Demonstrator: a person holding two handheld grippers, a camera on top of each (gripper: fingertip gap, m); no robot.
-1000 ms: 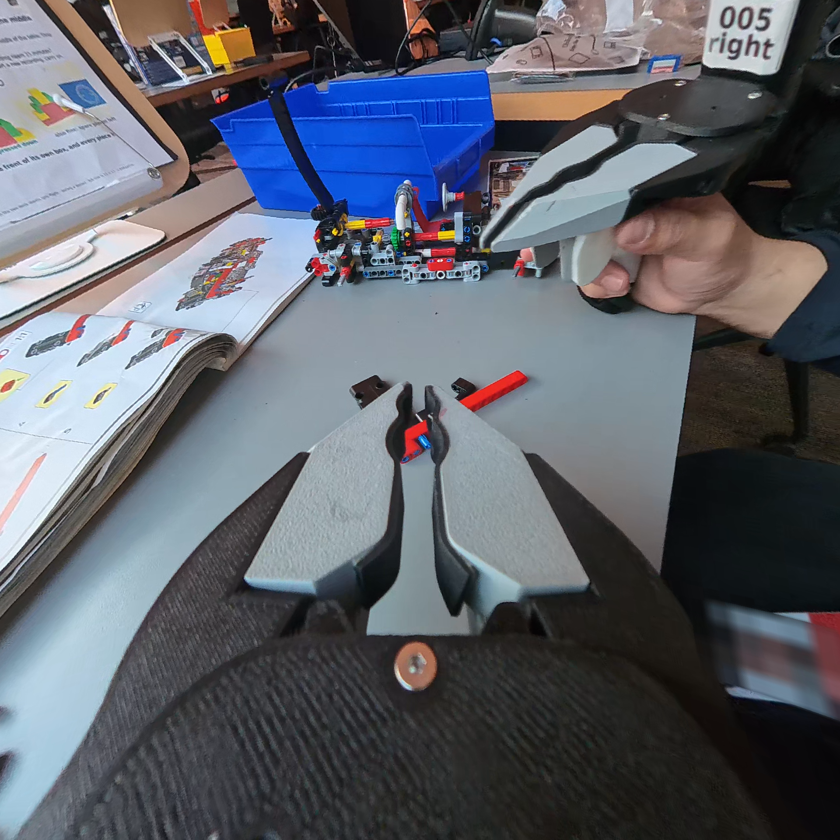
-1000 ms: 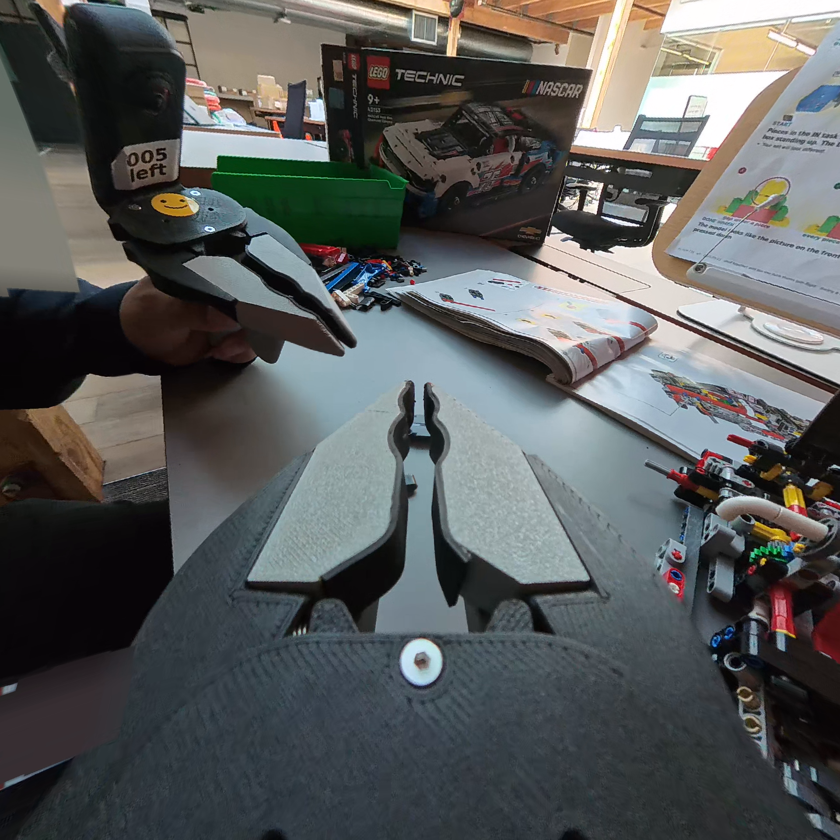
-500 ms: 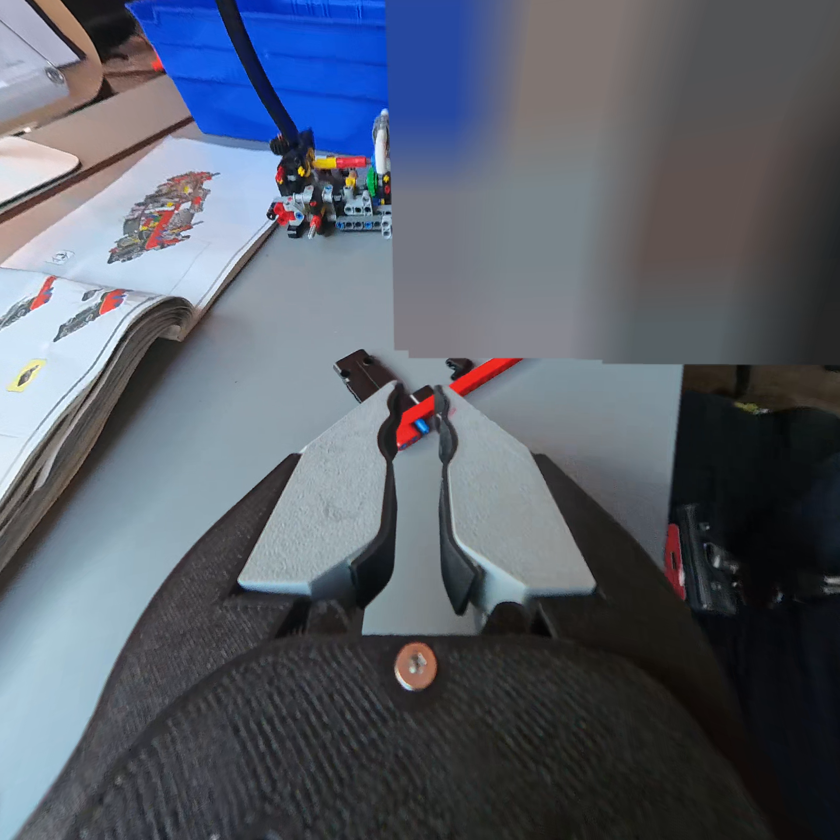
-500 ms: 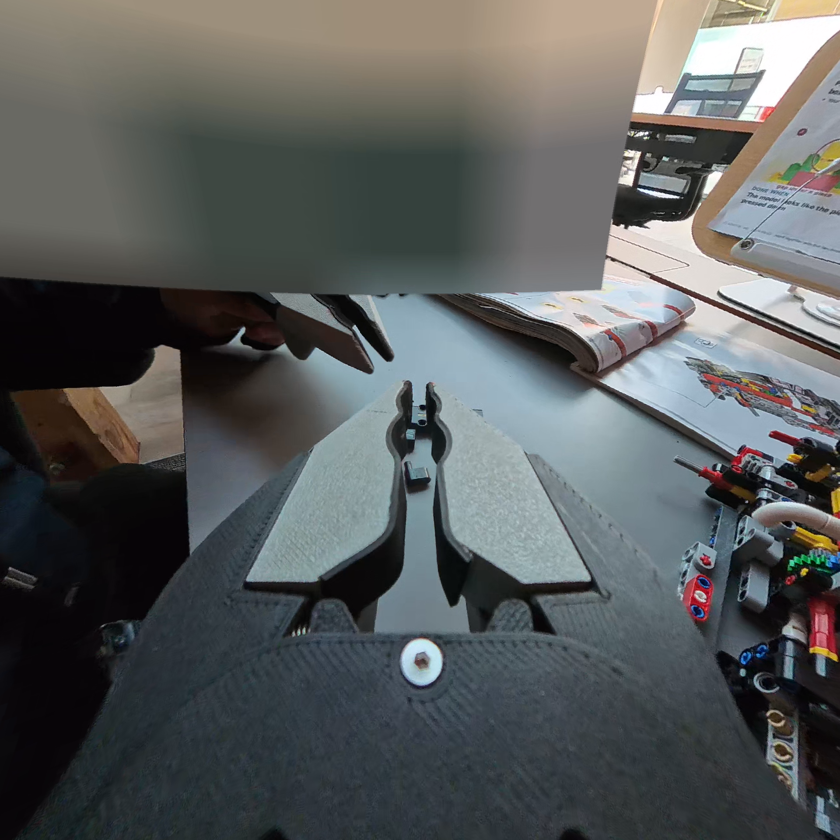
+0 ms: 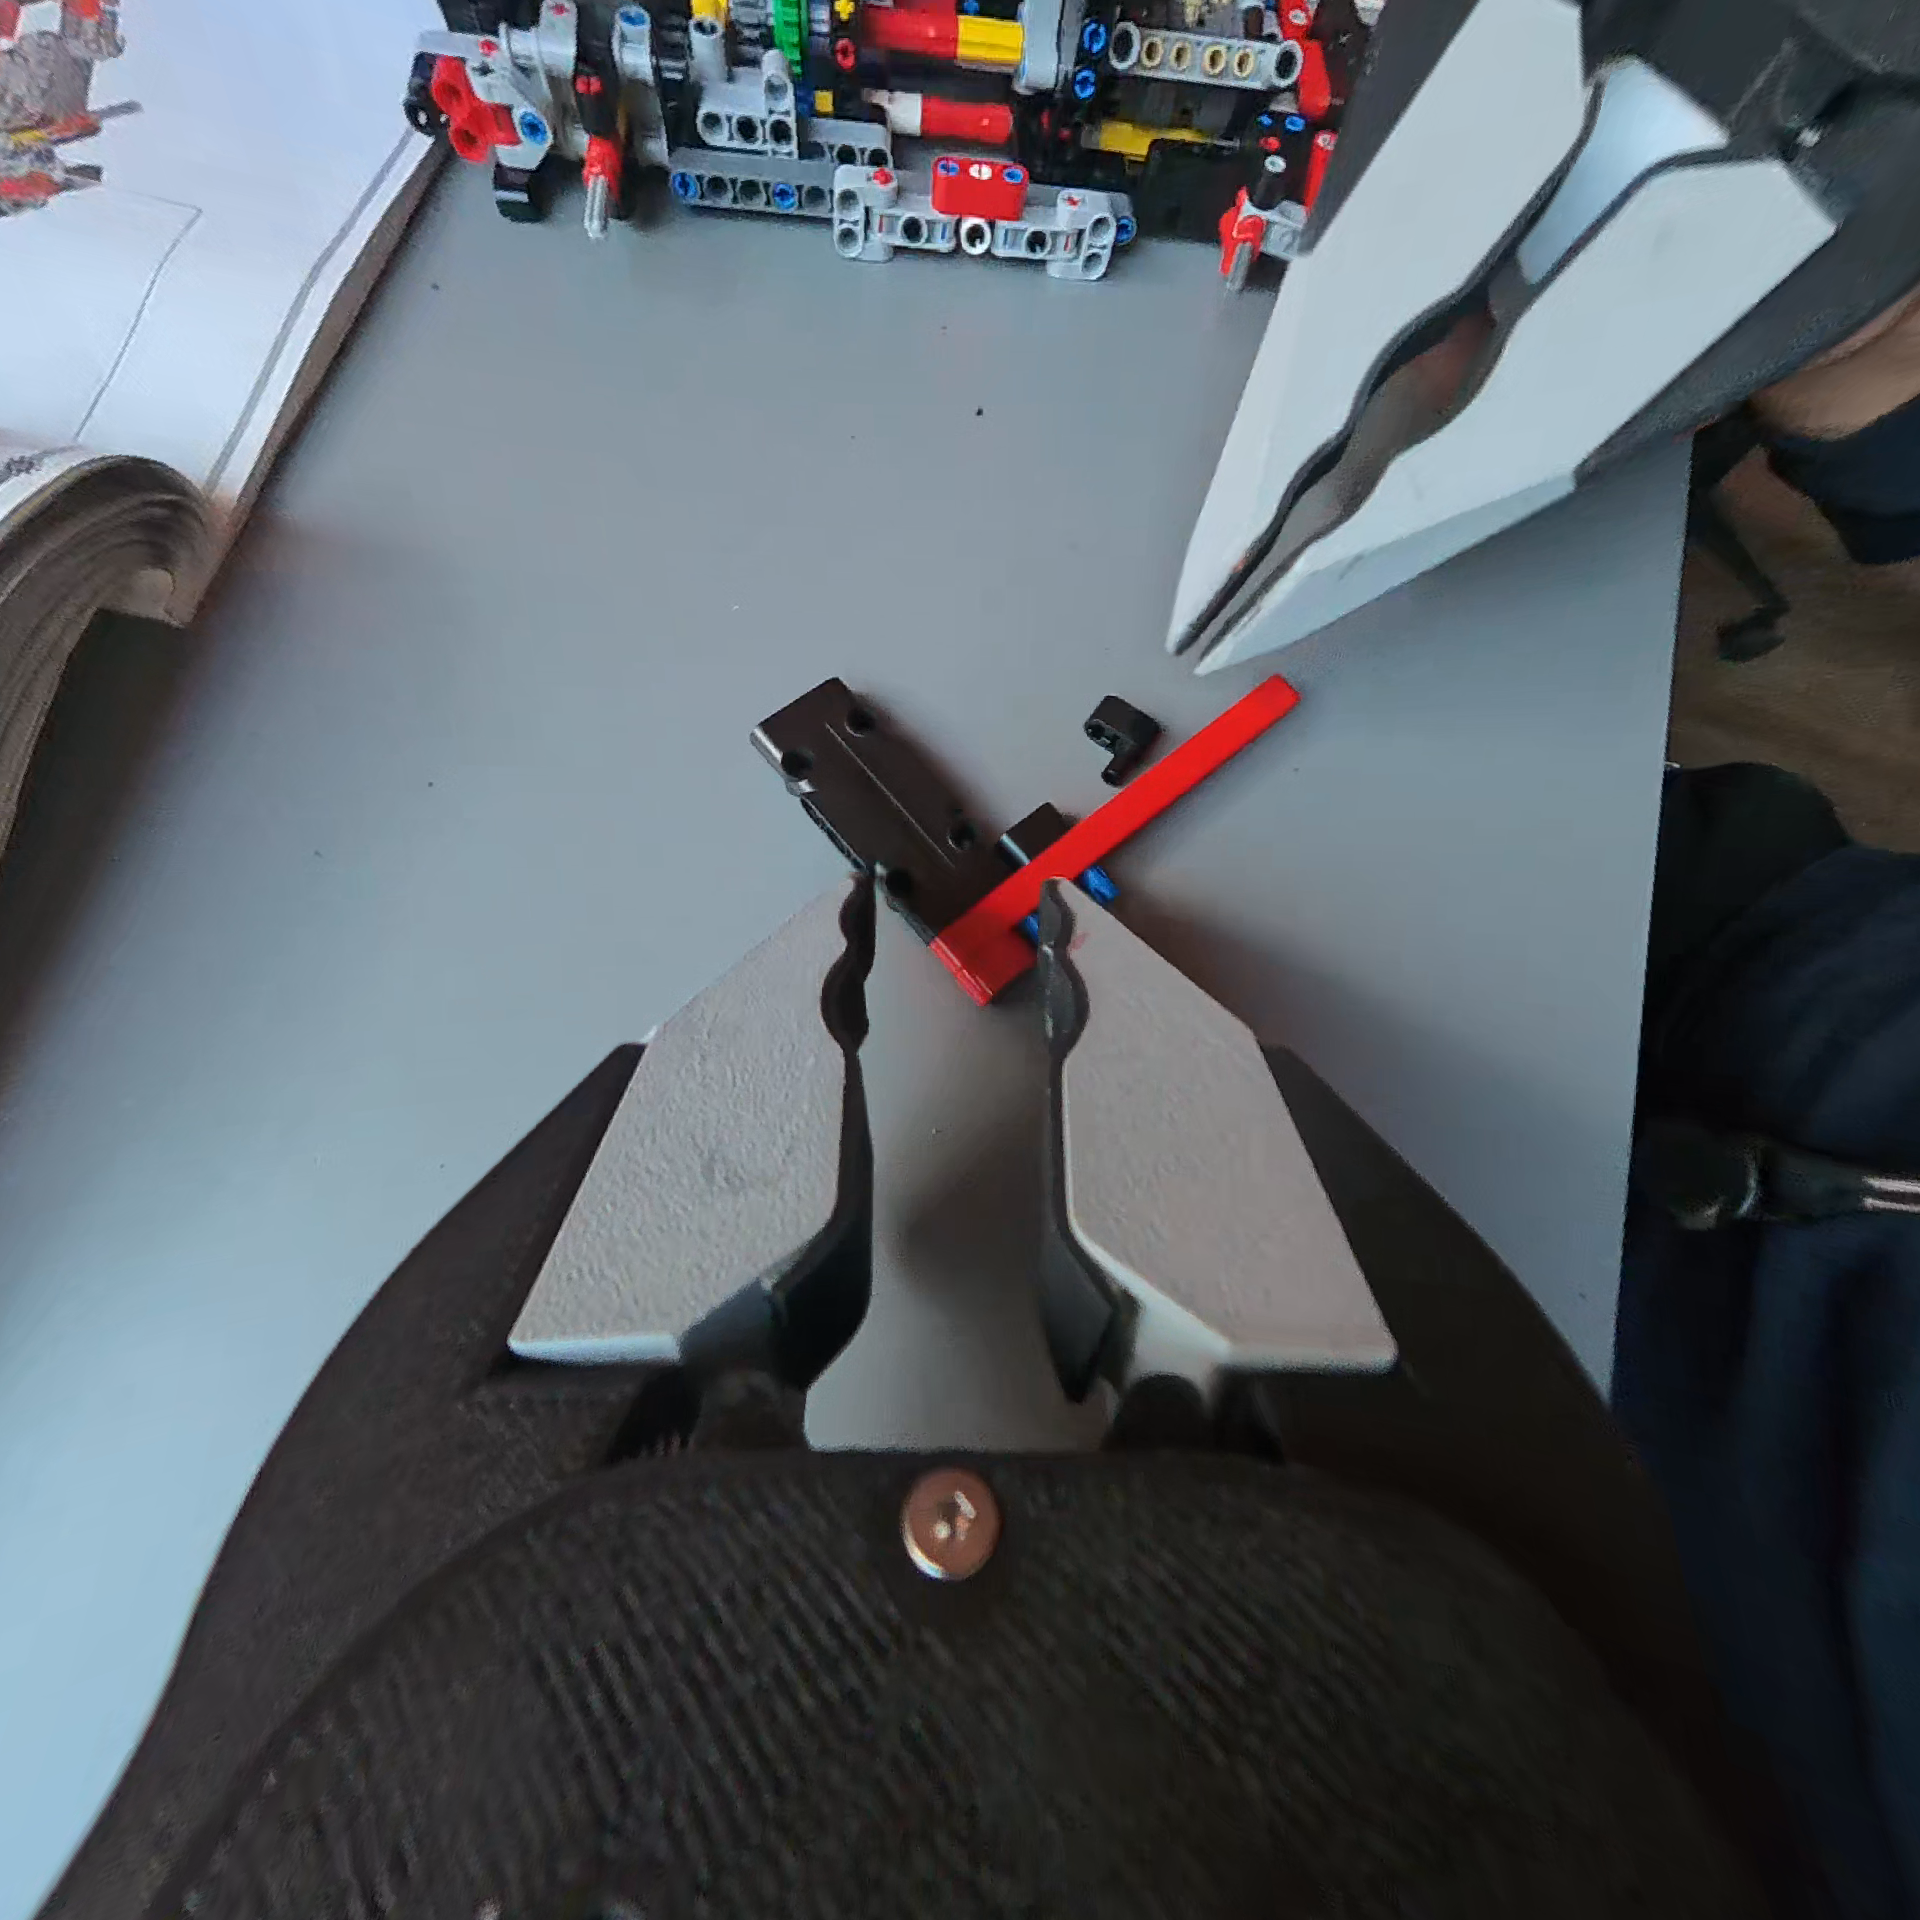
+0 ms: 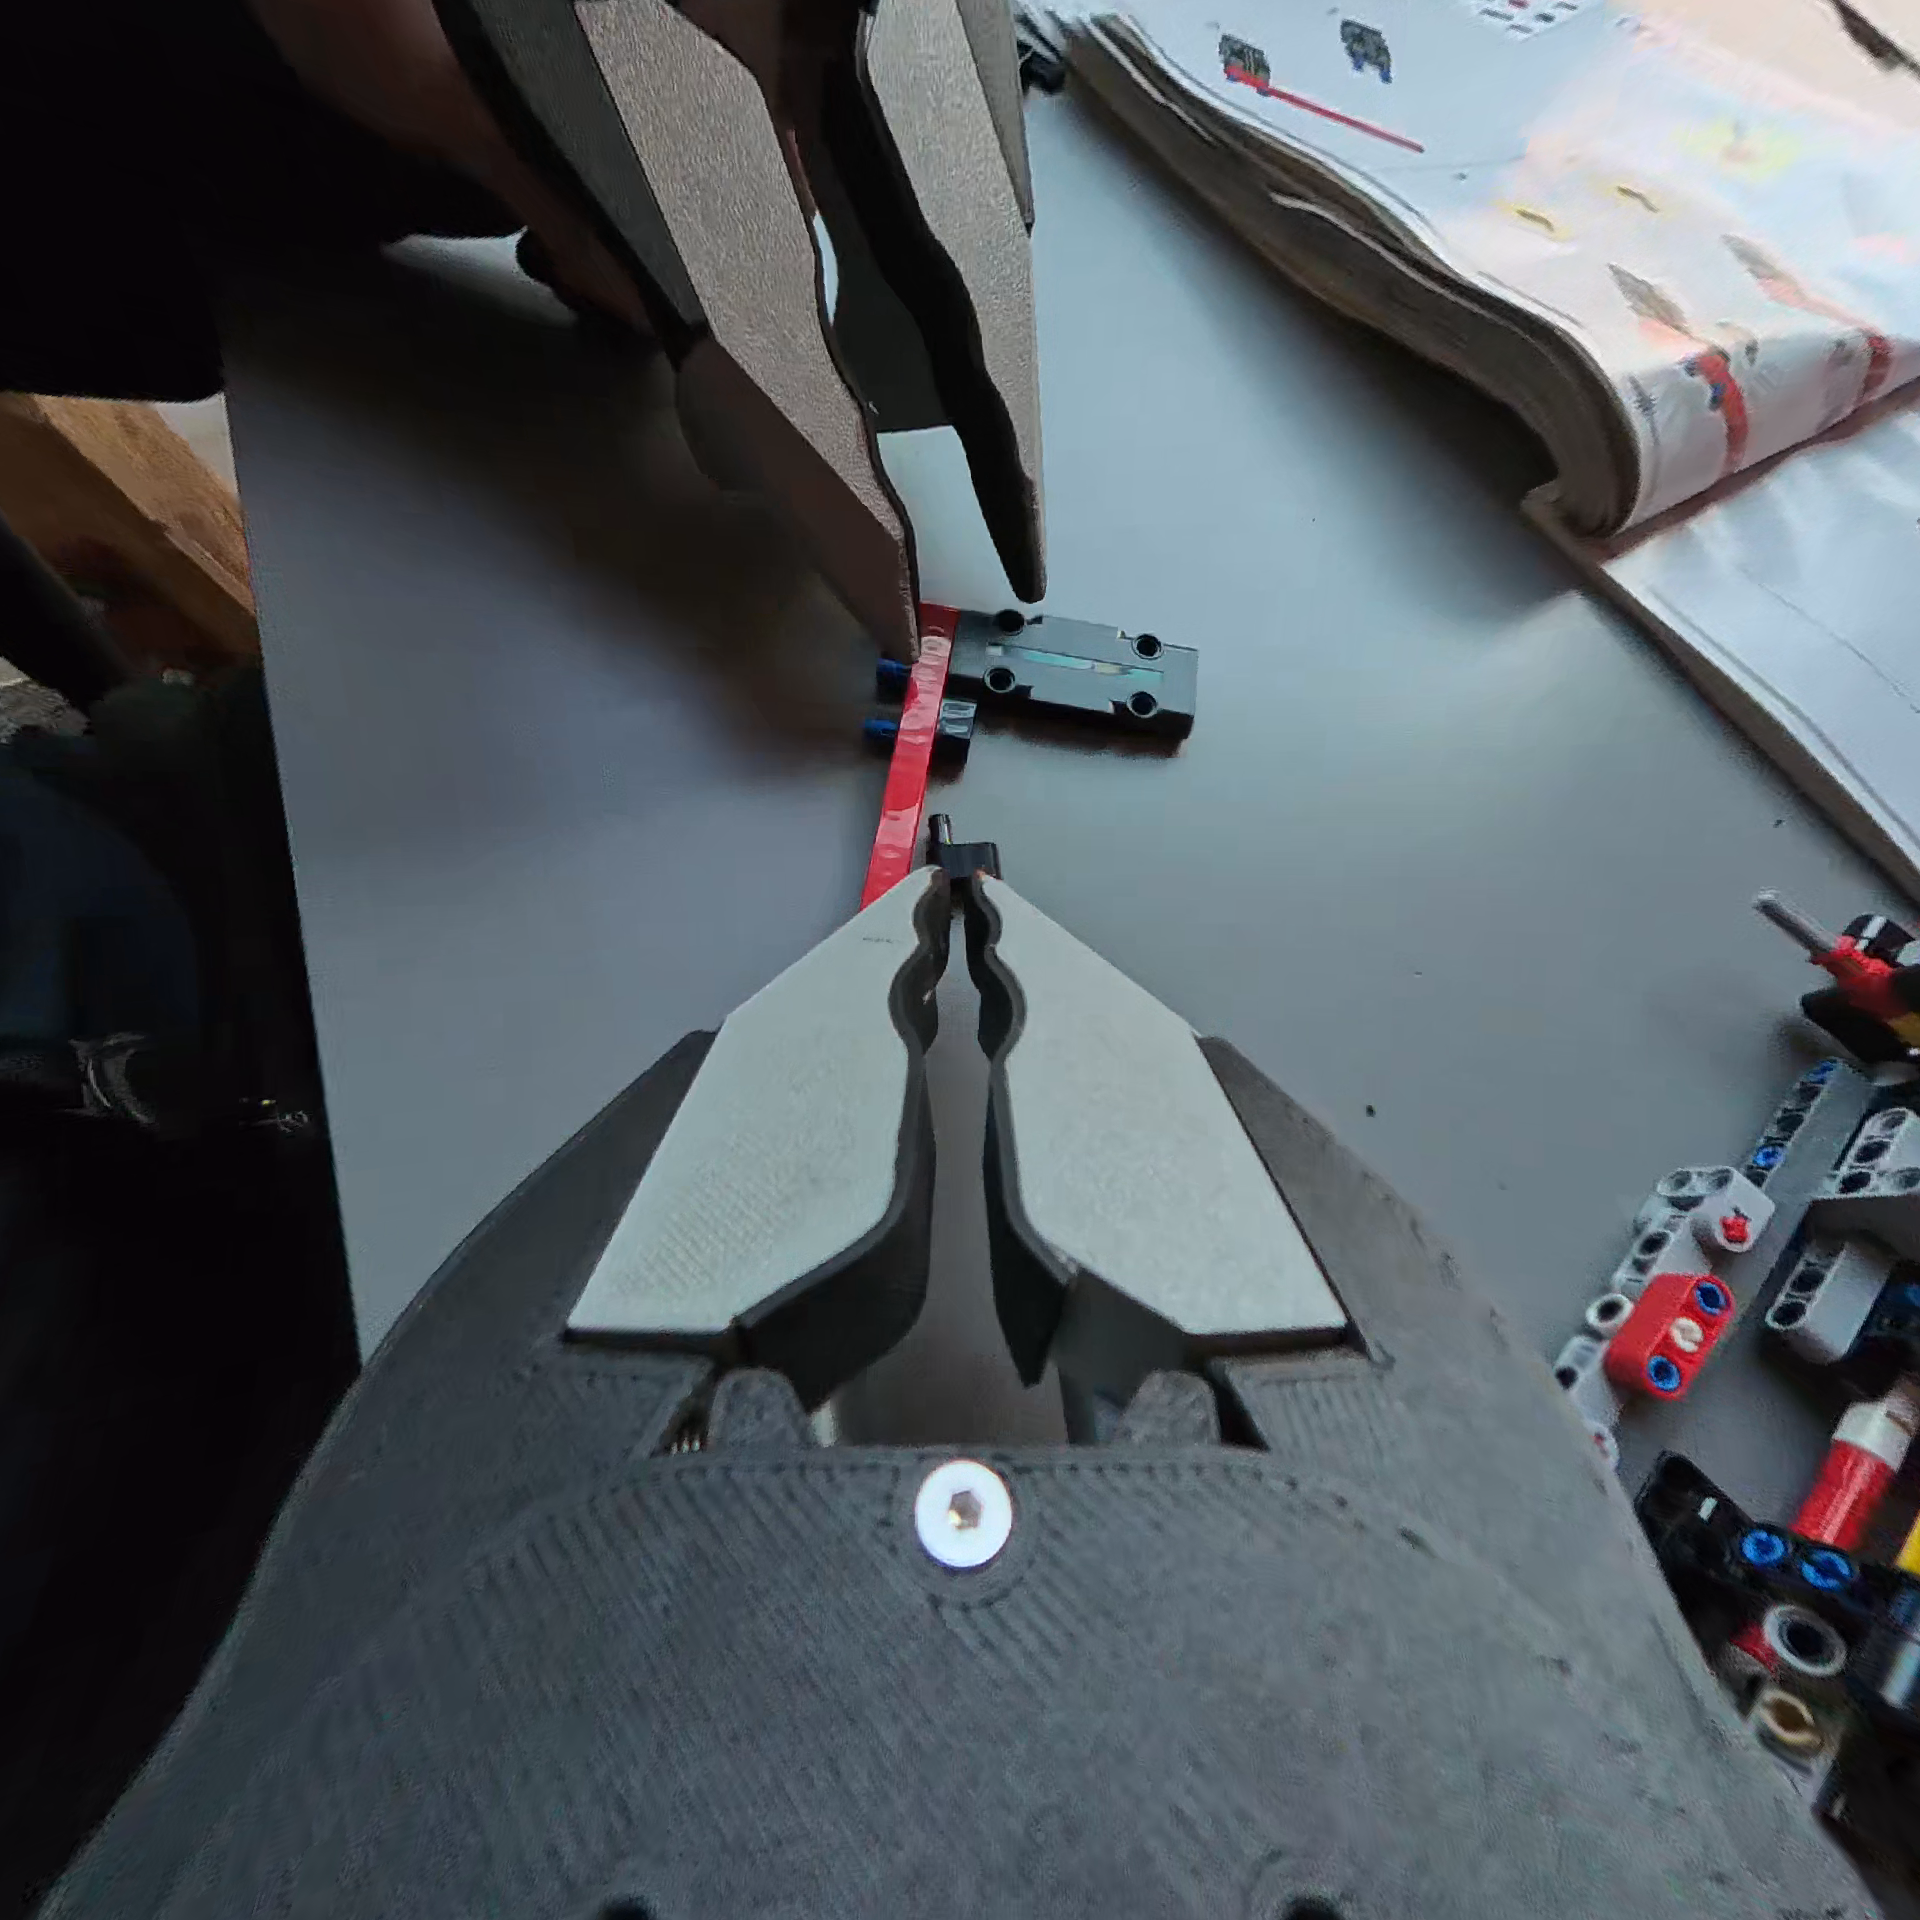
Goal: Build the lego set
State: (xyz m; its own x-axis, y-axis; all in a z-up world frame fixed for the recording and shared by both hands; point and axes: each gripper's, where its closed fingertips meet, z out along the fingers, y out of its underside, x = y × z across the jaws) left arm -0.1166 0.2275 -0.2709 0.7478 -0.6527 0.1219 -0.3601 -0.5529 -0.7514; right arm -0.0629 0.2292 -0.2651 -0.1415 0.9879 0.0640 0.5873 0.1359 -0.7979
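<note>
Grey tabletop (image 5: 623, 582): left hand-held gripper (image 5: 956, 899) spread over red beam (image 5: 1132, 800); right hand-held gripper (image 6: 961, 881) pinched together beside black connector (image 6: 966, 854).

We see a grey table (image 5: 623, 499) carrying all items. An open instruction booklet (image 5: 135, 312) lies at its left side, pages stacked thick at the fold, printed with coloured build diagrams. At the far edge stands a partly built brick model (image 5: 790, 114) of grey, black, red and yellow beams with blue pins. We note a small red two-hole connector (image 5: 979, 187) on its front grey rail. In the right wrist view, we see the booklet (image 6: 1455, 260) at upper right and the model (image 6: 1829, 1226) at the right edge.
</note>
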